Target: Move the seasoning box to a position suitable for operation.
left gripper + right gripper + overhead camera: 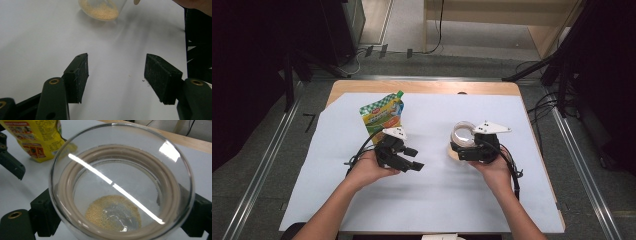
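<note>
Here, desk (422, 200): covered by a white sheet.
Pouch (383, 115): upright, far left of centre.
Jar (120, 185): glass, some tan grains inside, pinched by right tool (468, 150).
Left tool (116, 75): jaws spread, empty, above sheet.

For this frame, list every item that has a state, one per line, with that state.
glass jar: open-mouthed, no lid on, tilted, a little tan grain at the bottom, held between the right gripper's jaws.
right gripper: shut on the glass jar.
left gripper: open, nothing between its pads, over the white sheet.
pouch: upright on the sheet, green cap on, not touched by either gripper.
</note>
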The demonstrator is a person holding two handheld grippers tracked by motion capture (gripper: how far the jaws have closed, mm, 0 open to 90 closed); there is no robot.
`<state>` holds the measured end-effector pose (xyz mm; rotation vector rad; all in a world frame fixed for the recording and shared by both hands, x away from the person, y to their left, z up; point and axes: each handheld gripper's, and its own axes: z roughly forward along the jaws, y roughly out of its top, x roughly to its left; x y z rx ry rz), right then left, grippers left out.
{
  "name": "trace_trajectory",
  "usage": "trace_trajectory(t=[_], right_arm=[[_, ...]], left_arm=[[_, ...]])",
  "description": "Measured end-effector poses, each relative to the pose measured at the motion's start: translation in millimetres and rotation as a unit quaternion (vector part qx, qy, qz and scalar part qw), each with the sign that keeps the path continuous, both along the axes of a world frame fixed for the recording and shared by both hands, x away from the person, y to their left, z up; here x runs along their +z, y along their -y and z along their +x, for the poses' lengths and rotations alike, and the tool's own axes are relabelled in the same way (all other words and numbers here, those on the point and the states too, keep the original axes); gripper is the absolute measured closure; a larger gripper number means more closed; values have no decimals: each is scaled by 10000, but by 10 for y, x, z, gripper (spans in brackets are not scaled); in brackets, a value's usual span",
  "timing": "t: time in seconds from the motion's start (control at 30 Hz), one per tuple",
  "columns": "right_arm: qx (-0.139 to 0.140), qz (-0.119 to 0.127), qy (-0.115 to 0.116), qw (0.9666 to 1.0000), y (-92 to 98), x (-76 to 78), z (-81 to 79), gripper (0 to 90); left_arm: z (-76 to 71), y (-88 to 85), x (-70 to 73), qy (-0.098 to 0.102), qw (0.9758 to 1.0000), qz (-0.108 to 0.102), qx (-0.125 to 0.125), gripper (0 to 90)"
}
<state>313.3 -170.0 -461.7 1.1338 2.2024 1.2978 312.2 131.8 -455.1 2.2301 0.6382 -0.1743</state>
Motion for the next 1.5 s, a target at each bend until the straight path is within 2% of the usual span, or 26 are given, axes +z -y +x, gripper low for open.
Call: trace_trajectory(t=[0.1, 0.37, 0.47, 0.53, 0.6, 0.8, 0.87, 0.97, 1.23, 1.5], right_arm=[[64, 9, 9, 10000, -31, 1, -30, 109], [555, 2, -93, 9984, -226, -71, -150, 109], [637, -20, -94, 9979, -264, -86, -181, 109], [731, 29, -145, 9972, -298, -102, -221, 109], [924, -92, -102, 9956, -375, -113, -264, 109], [1146, -111, -121, 9933, -467, -129, -302, 109], [1287, -135, -159, 9915, -505, -150, -313, 108], [1353, -222, -54, 9905, -519, -158, -329, 107], [1369, -287, -104, 9901, -527, -156, -347, 99], [1378, -112, -189, 9902, -477, -63, -347, 64]], left_arm=[[1, -13, 6, 13, 10000, 28, -7, 369], [1, -49, 31, 7, 10000, -26, 45, 368], [6, -65, 37, -1, 10000, -29, 63, 368], [9, -80, 45, 6, 10000, -39, 70, 368], [16, -101, 51, 6, 10000, -18, 89, 367], [23, -123, 59, 7, 9999, -57, 122, 367], [28, -131, 59, 15, 9999, -33, 150, 367], [30, -134, 60, 24, 9999, -27, 141, 367], [29, -120, 55, 8, 9999, -51, 107, 366], [30, -125, 82, -2, 9999, -73, 101, 366]])
